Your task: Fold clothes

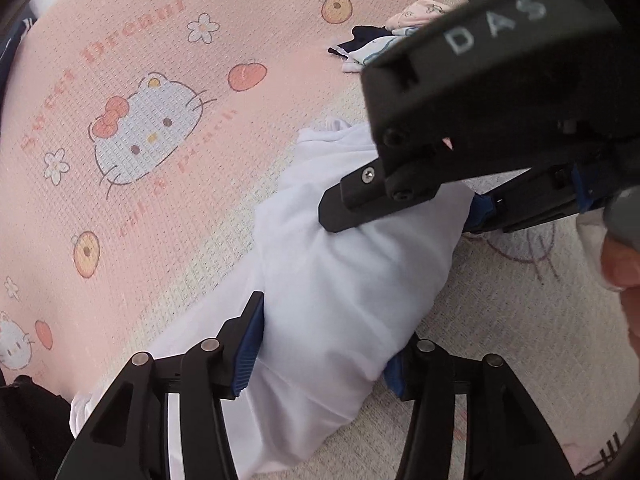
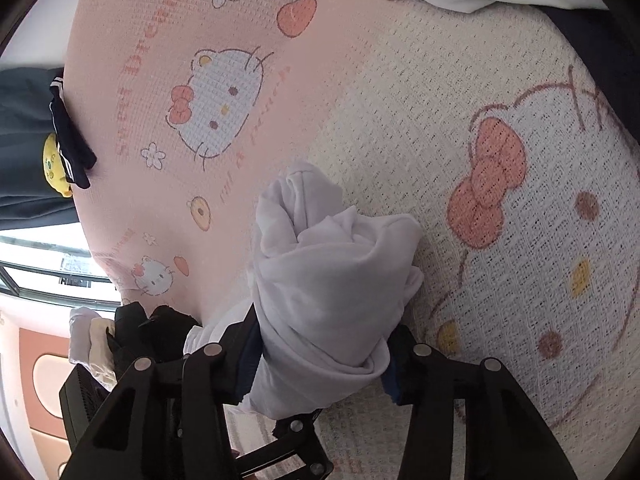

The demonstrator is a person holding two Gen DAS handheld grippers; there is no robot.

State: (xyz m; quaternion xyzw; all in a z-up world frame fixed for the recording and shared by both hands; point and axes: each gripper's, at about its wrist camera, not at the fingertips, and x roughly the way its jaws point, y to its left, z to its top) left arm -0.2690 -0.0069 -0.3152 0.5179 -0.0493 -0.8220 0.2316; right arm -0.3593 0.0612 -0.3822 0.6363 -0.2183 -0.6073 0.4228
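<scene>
Pink cartoon-cat blanket [image 1: 168,60] beneath a white garment [image 1: 340,280] (rolled, creased bundle), grasped by both left tongs [image 1: 324,344] and right tongs [image 2: 324,344].

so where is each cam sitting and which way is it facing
Left wrist: on the left gripper, looking down along its fingers at the white garment on the cartoon-cat blanket; the right gripper and part of a hand show.
Right wrist: on the right gripper, looking down at the same white garment on the blanket; only its own fingers show for certain.
Shared: the garment, pinched from two ends, and the blanket.
</scene>
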